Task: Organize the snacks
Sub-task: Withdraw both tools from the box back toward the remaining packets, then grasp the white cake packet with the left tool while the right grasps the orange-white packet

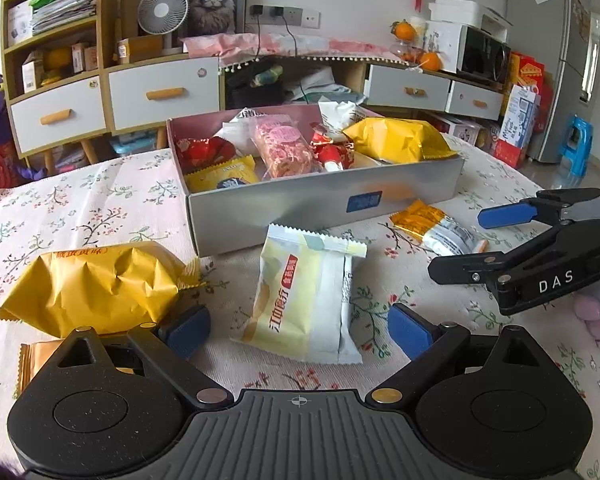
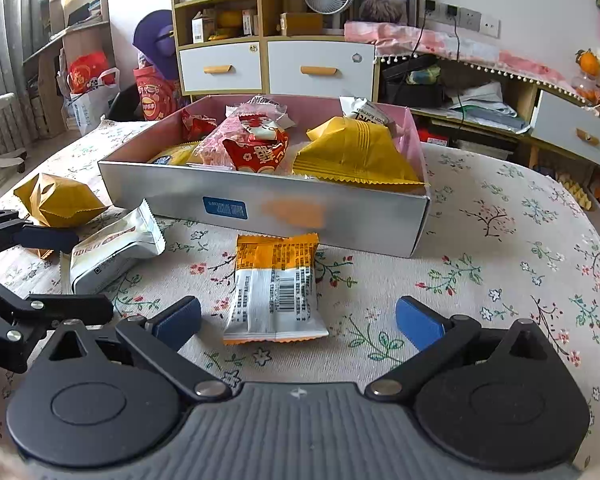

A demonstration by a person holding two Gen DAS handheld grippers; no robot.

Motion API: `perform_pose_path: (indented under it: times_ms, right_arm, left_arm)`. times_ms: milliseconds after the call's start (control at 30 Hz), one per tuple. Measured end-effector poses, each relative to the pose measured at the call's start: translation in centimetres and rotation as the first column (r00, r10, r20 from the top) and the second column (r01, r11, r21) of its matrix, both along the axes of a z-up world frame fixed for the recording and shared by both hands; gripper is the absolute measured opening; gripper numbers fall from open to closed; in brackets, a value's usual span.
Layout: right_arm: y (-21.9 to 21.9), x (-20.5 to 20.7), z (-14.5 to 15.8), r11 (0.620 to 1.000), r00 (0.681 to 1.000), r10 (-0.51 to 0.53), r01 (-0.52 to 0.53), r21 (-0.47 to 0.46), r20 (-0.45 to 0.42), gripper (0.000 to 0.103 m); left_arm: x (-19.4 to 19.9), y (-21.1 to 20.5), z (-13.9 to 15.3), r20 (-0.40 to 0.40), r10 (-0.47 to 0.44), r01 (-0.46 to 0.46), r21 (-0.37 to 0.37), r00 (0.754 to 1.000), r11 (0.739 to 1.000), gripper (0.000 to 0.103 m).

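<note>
My left claw (image 1: pixel 299 330) gapes wide, the pale packet (image 1: pixel 300 300) dead centre between its pads, long axis pointing up-frame toward the box (image 1: pixel 324 204). My right claw (image 2: pixel 298 322), also wide and empty, frames the orange packet (image 2: pixel 275 288) likewise.

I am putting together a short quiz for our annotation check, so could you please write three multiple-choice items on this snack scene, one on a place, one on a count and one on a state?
1. Where does the orange-and-white packet lie?
A. Inside the box
B. On the tablecloth in front of the box
C. On the shelf

2. How many snack packets lie on the tablecloth outside the box?
A. One
B. Two
C. At least three

3. How does the right gripper stand?
A. Open, holding nothing
B. Shut on a packet
C. Shut and empty

Answers: 1 B, it lies flat on the cloth just before the box's front wall. 2 C, the orange-and-white packet, the pale yellow packet and the gold packet all lie outside. 3 A, its blue pads stand wide apart either side of the packet, touching nothing.
</note>
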State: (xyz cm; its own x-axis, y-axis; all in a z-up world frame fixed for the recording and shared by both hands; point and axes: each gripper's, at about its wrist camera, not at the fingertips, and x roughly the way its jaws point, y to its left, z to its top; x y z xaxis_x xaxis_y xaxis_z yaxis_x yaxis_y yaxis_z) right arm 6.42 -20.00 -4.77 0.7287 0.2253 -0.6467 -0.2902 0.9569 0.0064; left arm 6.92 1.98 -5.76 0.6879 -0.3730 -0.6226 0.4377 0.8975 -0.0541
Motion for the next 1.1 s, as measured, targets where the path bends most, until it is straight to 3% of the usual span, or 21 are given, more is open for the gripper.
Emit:
perform_pose_path:
  times_ms: [167,367,567,867,1100]
  right_arm:
    - [0.1,0.3,0.0,1.0,1.0,0.001,-0.001,0.0,0.007,0.099]
    - [0.3,0.2,0.2,1.0,0.999,0.028,-0.029,0.004,0.023,0.081]
    - [0.6,0.0,0.4,0.999,0.998,0.053,-0.054,0.008,0.027,0.063]
    - [1.2,-0.2,0.7,0.996,0.996,0.084,-0.084,0.004,0.027,0.041]
    - [1.6,-0.3,0.9,0.996,0.996,0.089,-0.089,-0.003,0.022,0.036]
  left_arm:
    - [0.2,-0.3,0.1,0.008,0.028,-0.028,0.001,1.0,1.0,0.088]
    - [0.3,-0.6,0.3,0.016,0.049,-0.049,0.016,0.999,0.999,0.065]
    - [0.2,-1.0,0.5,0.012,0.053,-0.053,0.021,0.999,0.998,0.048]
    - [0.3,-1.5,0.9,-0.016,0.07,-0.07,0.034,0.997,0.997,0.045]
    - [0.2,-1.5,1.2,-0.037,0.069,-0.068,0.029,0.997,0.997,0.045]
